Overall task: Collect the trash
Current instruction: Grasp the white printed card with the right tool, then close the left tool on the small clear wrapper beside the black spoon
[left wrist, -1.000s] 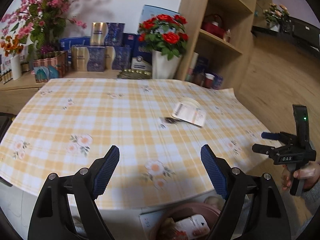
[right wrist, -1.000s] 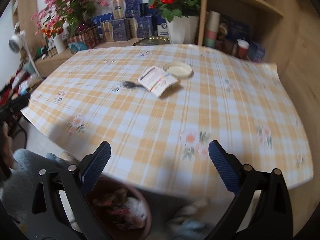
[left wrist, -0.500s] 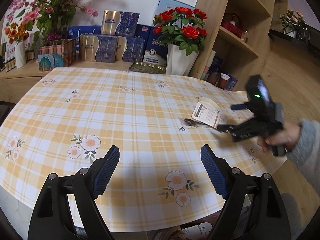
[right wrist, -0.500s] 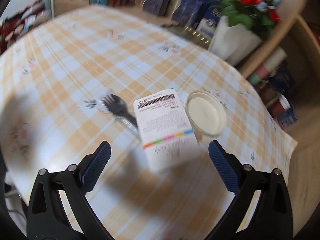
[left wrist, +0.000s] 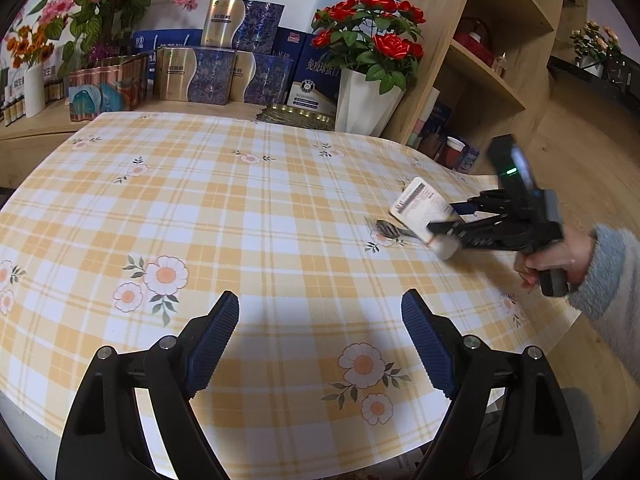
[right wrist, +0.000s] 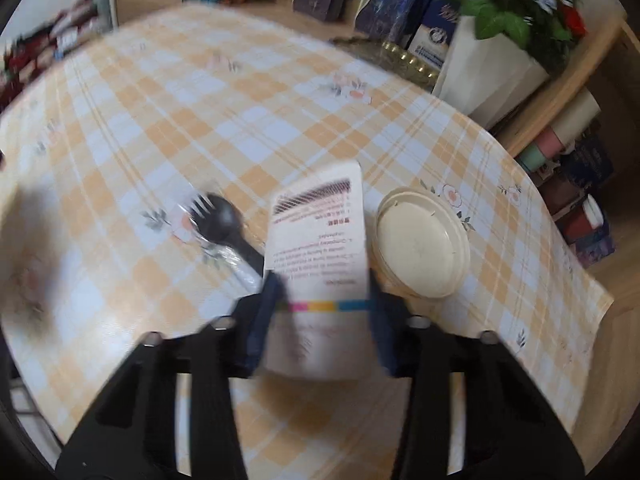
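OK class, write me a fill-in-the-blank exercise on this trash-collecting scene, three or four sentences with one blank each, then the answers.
1. The right gripper, whose jaws have just been closing, is shut on a white printed ____.
2. The black spork lies on the checked tablecloth to the ____ of the packet in the right wrist view.
3. The round cream lid lies on the packet's ____ side there.
4. The left gripper stands ____ with nothing between its pads.

Answers: packet; left; right; open

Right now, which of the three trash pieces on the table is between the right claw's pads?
The white printed packet: the right claw has just closed on its sides. The black spork and round lid lie untouched beside it.
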Available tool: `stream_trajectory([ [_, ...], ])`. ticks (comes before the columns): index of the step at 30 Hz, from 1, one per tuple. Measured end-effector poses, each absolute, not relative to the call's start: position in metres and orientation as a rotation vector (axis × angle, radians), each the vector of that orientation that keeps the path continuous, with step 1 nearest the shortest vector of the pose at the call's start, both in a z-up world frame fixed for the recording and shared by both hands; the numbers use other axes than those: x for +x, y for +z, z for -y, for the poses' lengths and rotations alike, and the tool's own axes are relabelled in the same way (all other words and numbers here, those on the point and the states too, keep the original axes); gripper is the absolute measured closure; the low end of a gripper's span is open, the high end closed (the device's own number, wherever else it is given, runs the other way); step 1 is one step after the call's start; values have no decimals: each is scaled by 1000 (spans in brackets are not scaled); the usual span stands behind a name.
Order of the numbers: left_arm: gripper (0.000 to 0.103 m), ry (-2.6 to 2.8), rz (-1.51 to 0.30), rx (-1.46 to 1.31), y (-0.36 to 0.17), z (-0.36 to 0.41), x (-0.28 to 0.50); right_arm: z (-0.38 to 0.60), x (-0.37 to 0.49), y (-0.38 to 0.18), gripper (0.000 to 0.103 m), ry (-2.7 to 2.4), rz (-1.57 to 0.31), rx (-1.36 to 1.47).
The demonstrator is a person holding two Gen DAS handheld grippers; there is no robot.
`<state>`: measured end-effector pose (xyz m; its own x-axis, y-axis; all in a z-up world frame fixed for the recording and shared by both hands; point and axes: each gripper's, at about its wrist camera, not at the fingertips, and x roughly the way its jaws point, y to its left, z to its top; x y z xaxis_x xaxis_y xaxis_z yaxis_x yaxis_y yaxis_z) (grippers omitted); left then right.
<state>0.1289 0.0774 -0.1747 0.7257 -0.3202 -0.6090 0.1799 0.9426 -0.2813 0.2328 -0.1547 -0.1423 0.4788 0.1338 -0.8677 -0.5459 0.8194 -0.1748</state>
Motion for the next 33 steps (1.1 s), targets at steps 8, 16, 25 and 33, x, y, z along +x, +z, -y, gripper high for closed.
stream_trajectory([
  [8,22,-313,-715,-195,-173,-58,134,224,188,-105,95,420,-900,-7],
  [16,22,-370,-734,-164,-171,-29,138,291,148,-102,95,308,-822,266],
  [25,23,-504,-813,-177,-175,24,178,328,126,-114,95,248,-820,373],
  [33,45,-658,-872,3,-179,125,260,335,120,-112,95,228,-803,379],
])
